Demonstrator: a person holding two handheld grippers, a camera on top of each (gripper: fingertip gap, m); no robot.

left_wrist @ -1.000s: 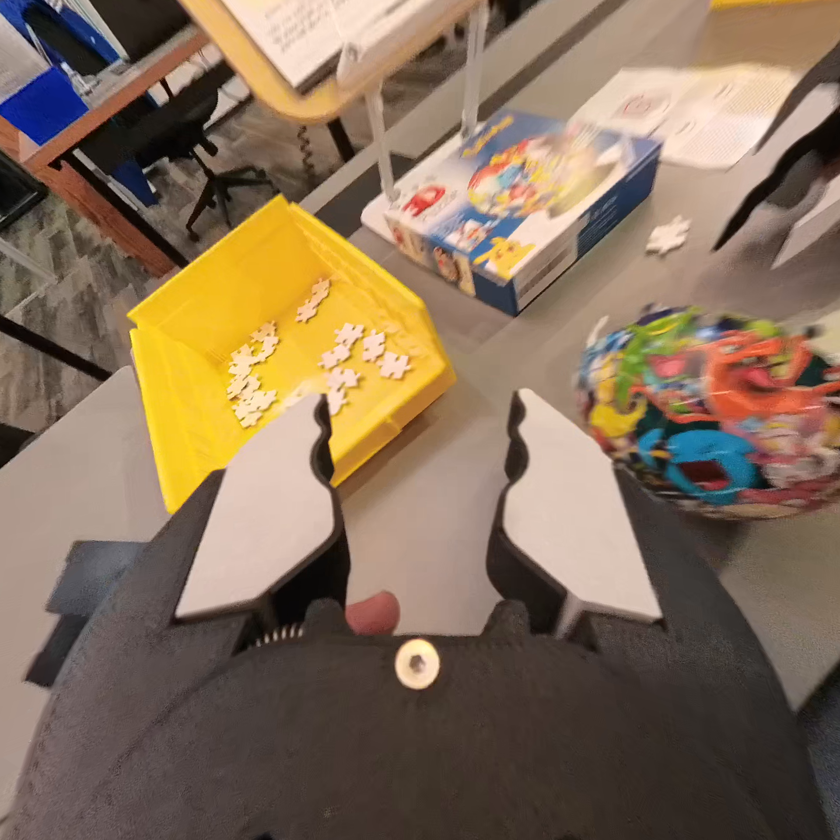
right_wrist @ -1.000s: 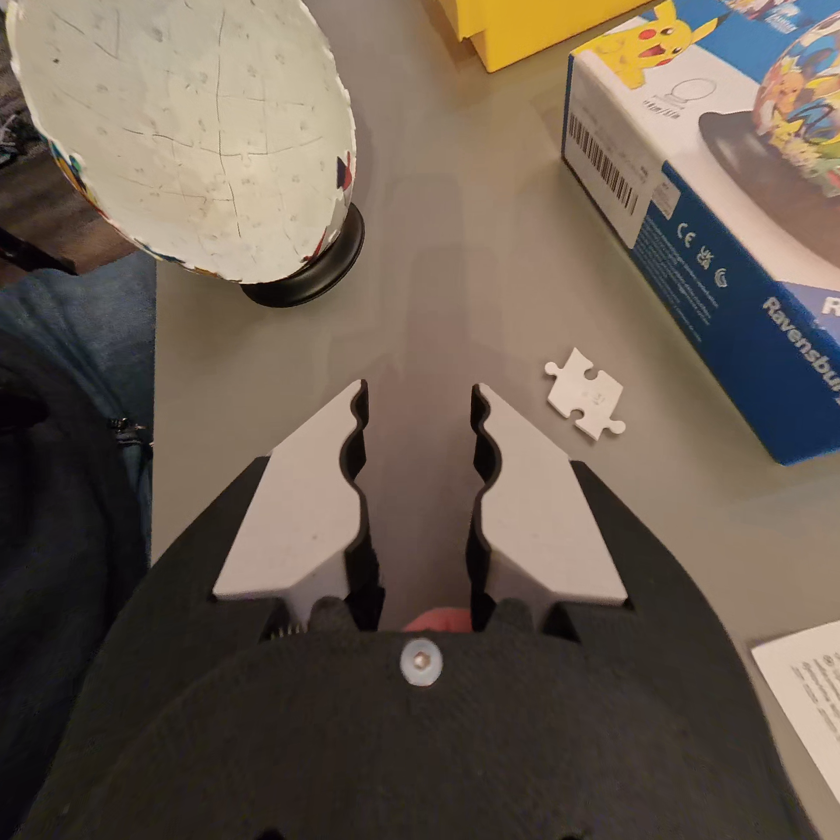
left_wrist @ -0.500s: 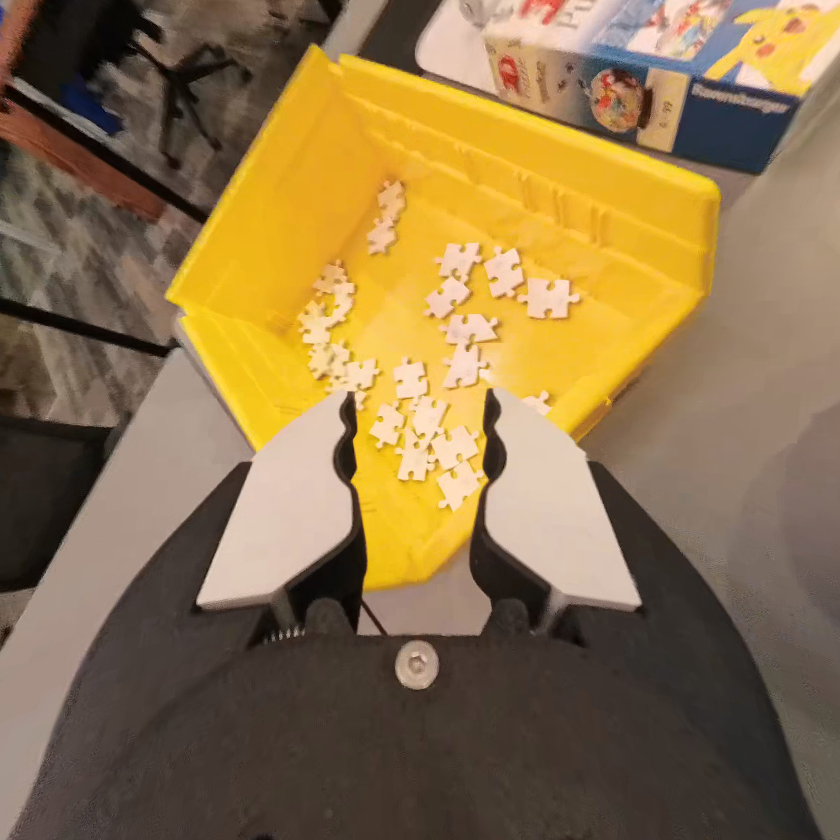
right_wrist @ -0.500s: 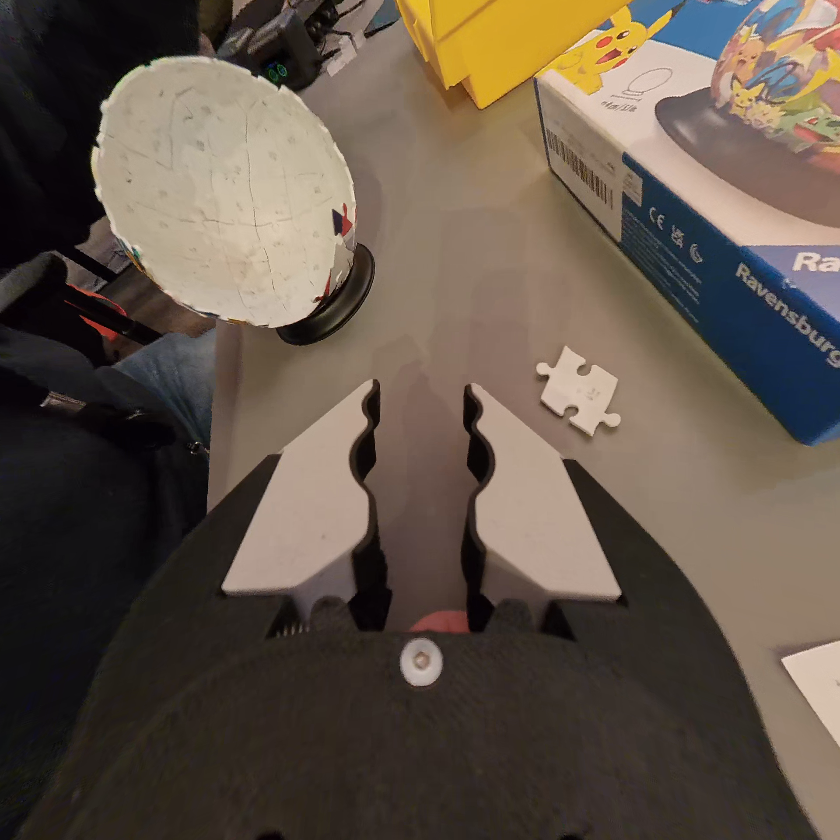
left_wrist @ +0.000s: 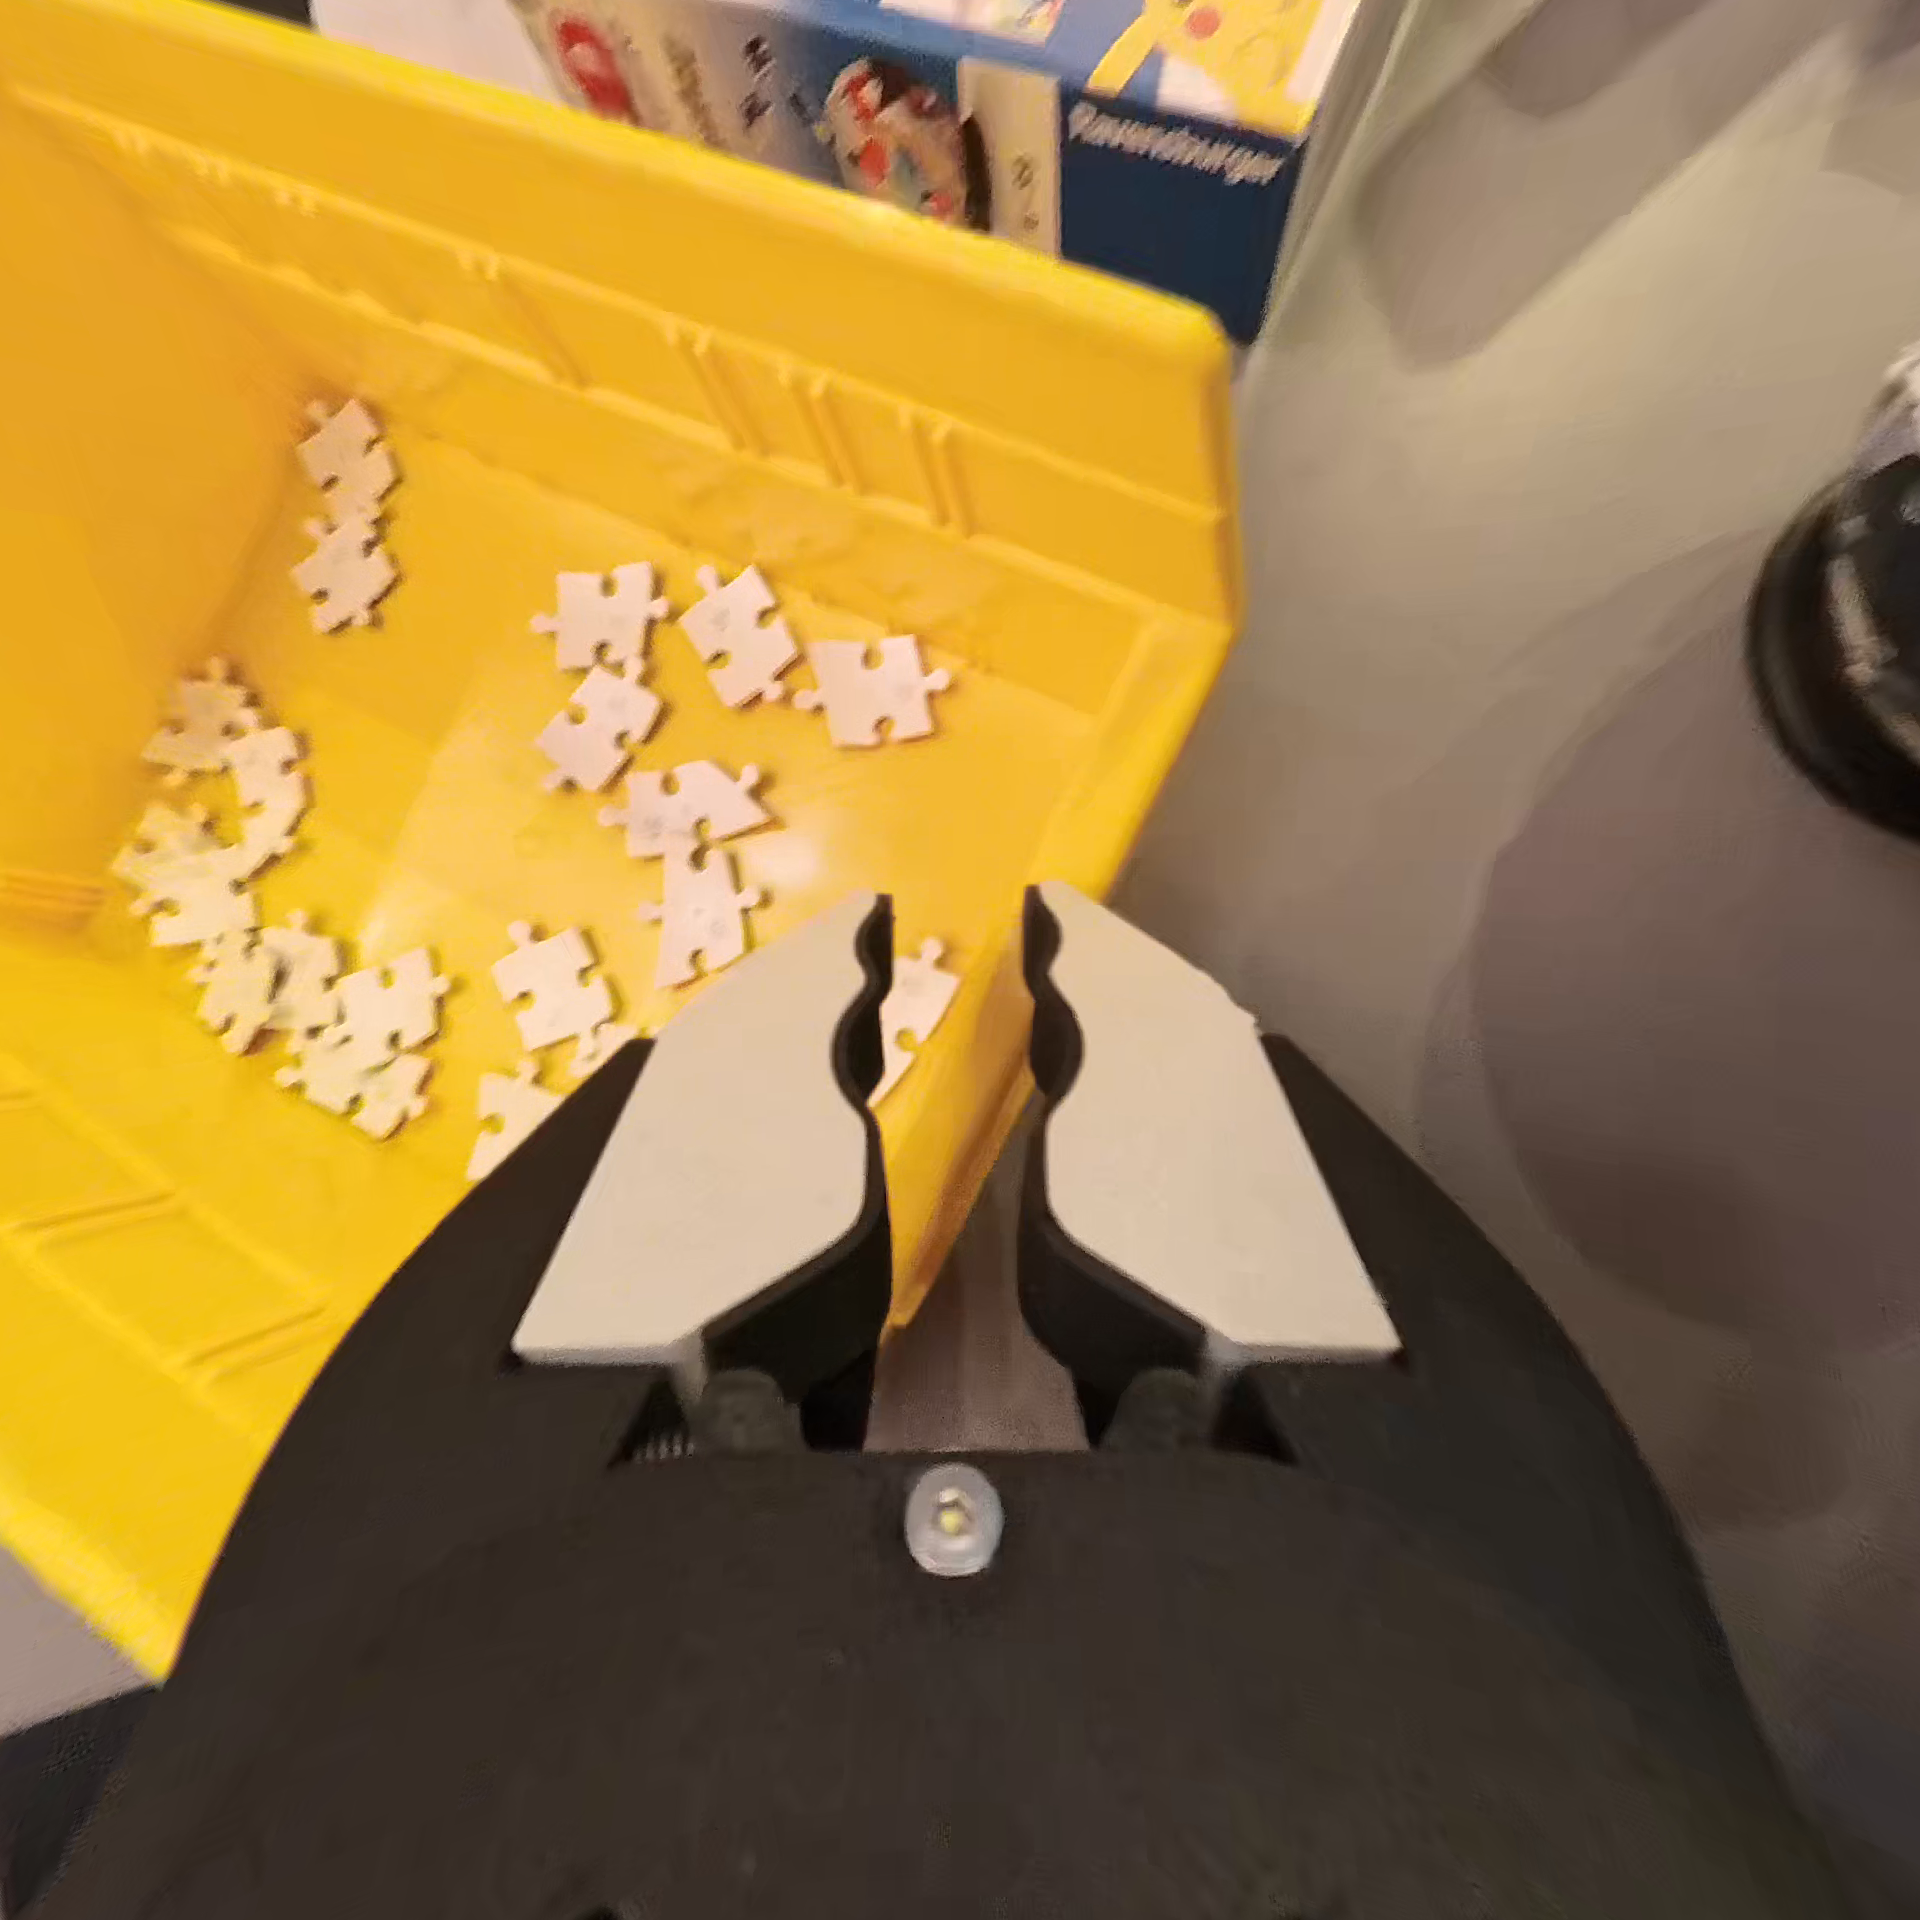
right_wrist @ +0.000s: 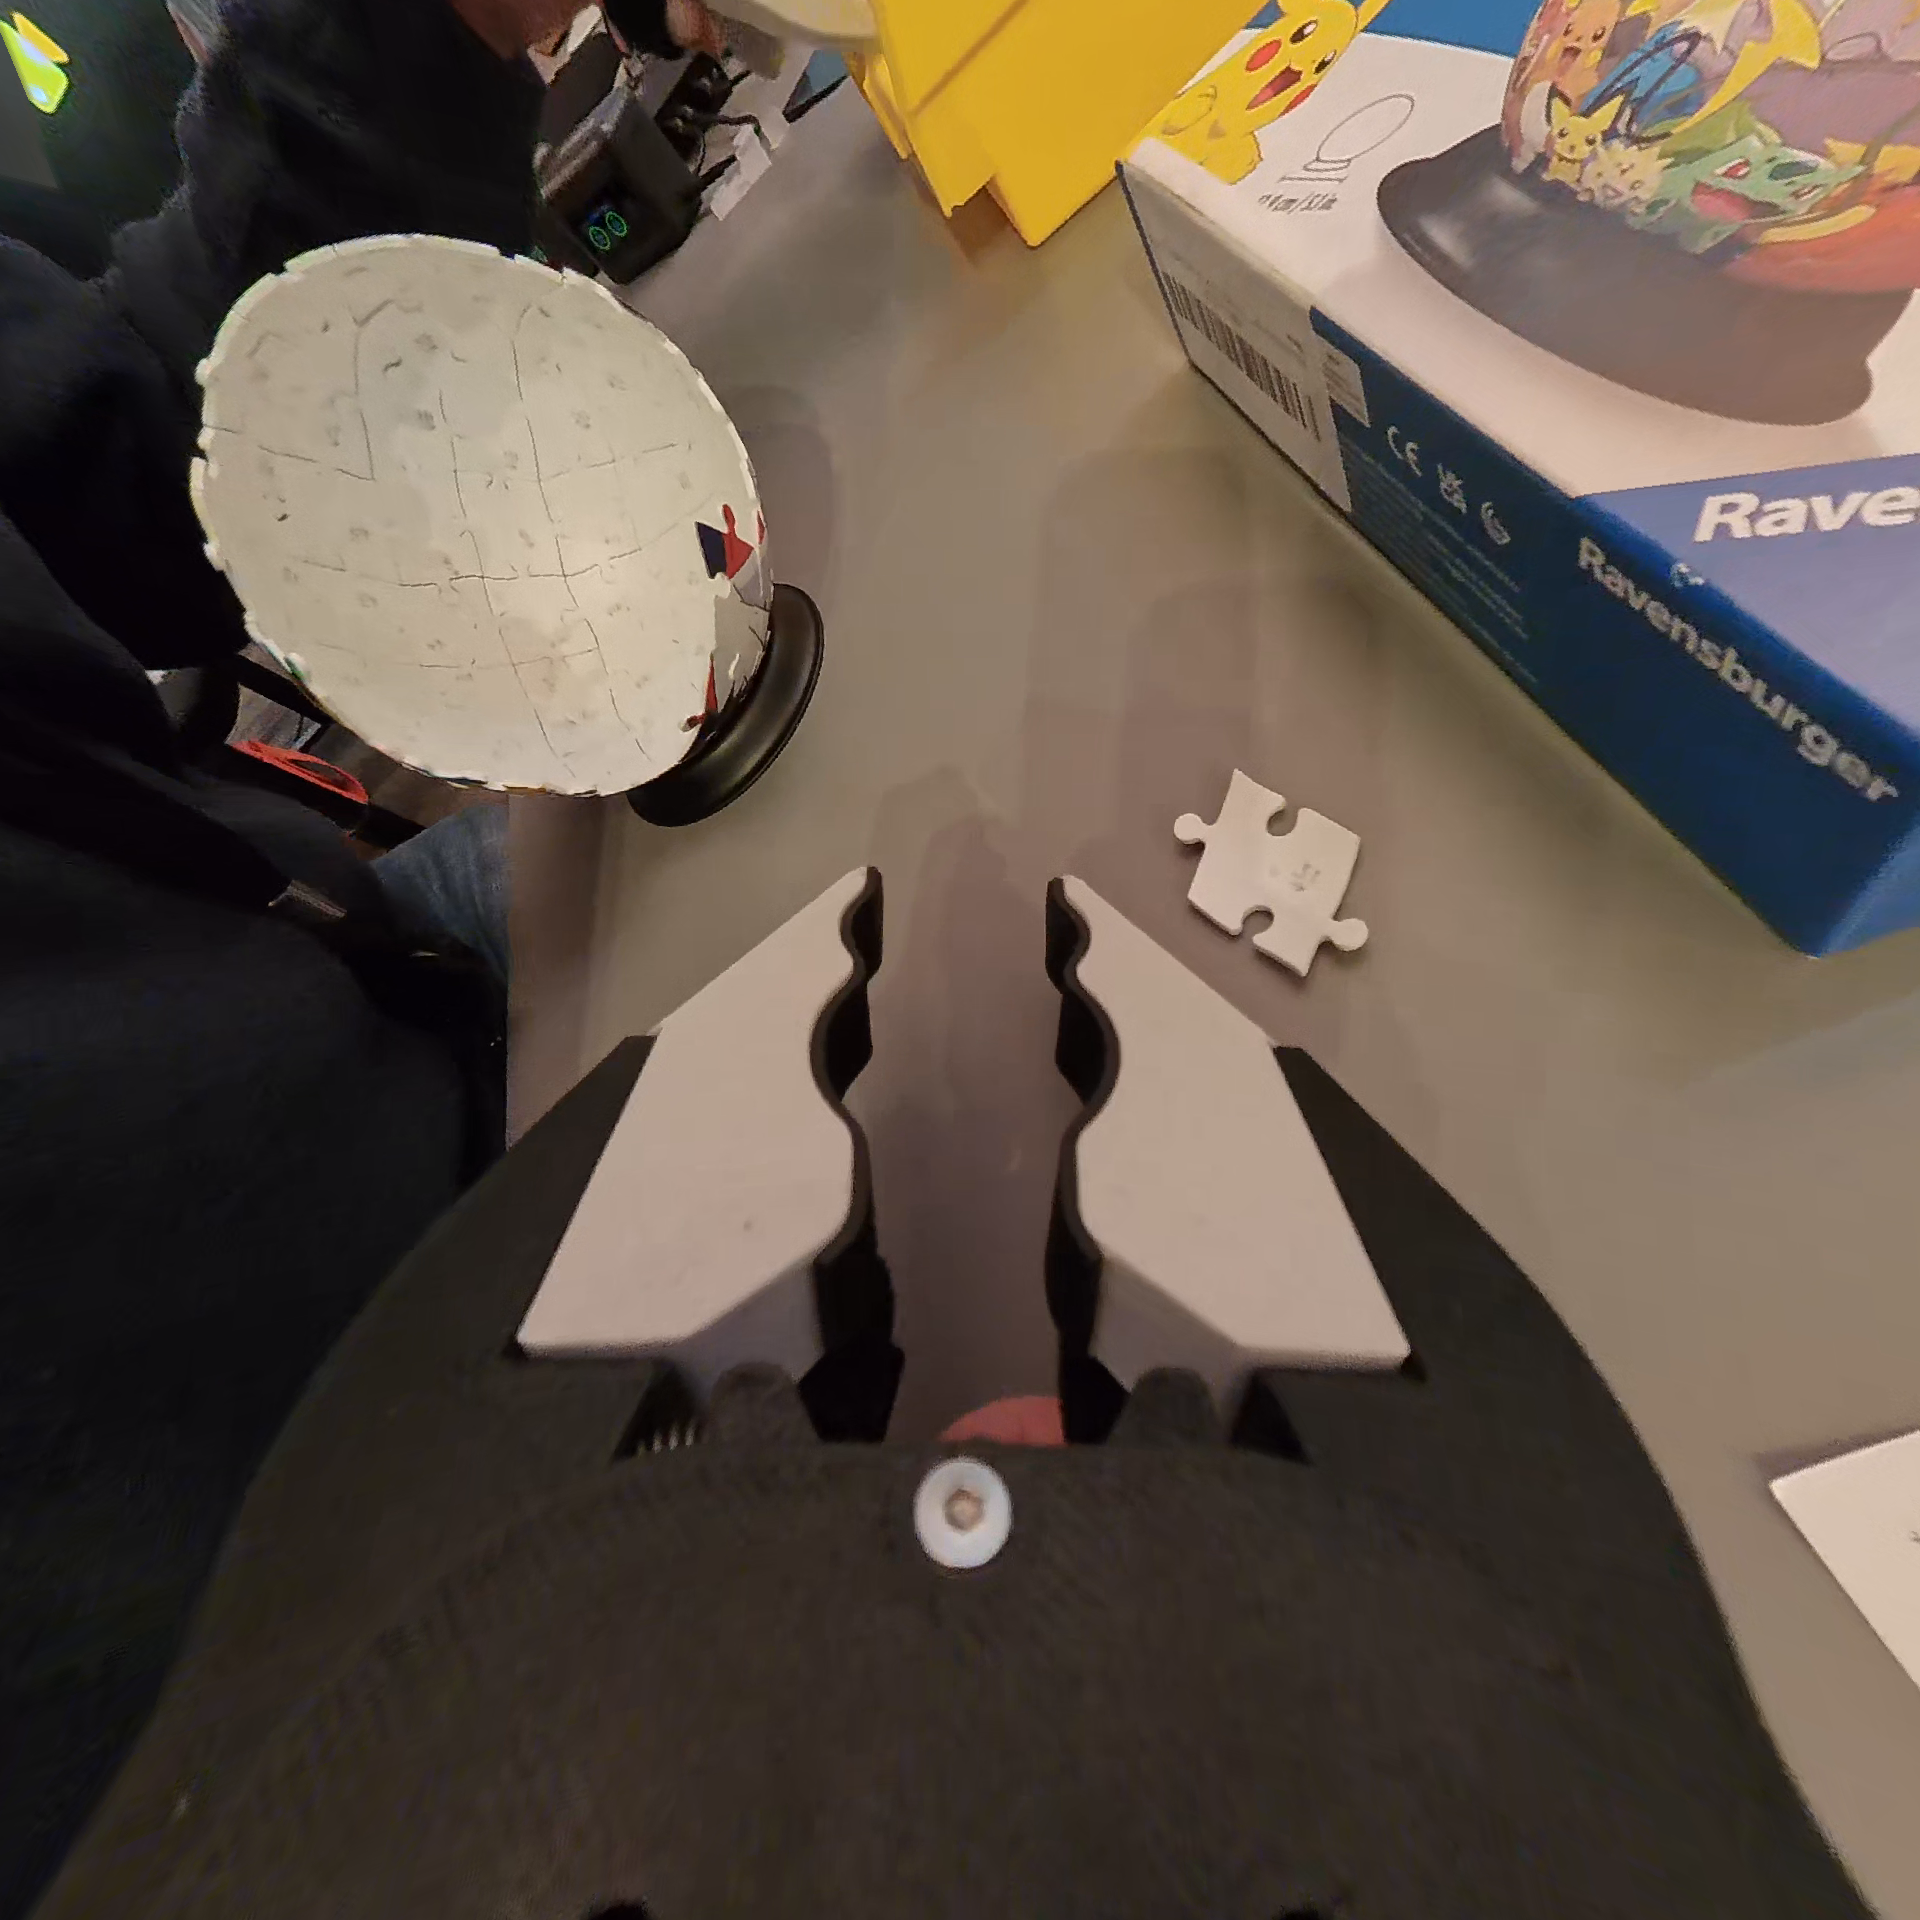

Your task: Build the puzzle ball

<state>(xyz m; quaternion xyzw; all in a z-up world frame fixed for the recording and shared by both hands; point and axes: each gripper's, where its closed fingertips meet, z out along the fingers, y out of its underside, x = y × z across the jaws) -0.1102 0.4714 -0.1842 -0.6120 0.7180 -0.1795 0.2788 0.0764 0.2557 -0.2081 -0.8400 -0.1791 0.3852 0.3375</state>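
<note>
Half-built puzzle ball point(right_wrist: 478, 520), a white-lined bowl of joined pieces tipped on a black ring stand point(right_wrist: 753, 717), near the left edge of a grey table point(right_wrist: 987, 540); coloured outer face showing only at the rim

Just right of it, a single white puzzle piece point(right_wrist: 1273, 873) lying blank side up on the bare table, beside a blue and white puzzle box point(right_wrist: 1558, 499)

Right gripper point(right_wrist: 964, 894), grey fingers on a black body, hovering between ball and loose piece, fingers spread with a narrow gap, holding nothing

Farther out, a yellow plastic bin point(left_wrist: 727, 416) with many white puzzle pieces point(left_wrist: 623, 727) scattered blank side up across its floor

Left gripper point(left_wrist: 956, 909) poised over the bin's near right corner, fingers slightly apart and empty, one piece point(left_wrist: 914, 997) visible through the gap; view blurred

Step in hand, by judgement: fetching the next piece from the bin, ball far from finished

Next move likely calls for lowering the left fingertips onto one piece lying apart from its neighbours, pinching its thin edge, clearing the bin wall, then matching tabs at the ball's open rim without pressing the shell out of shape
</note>
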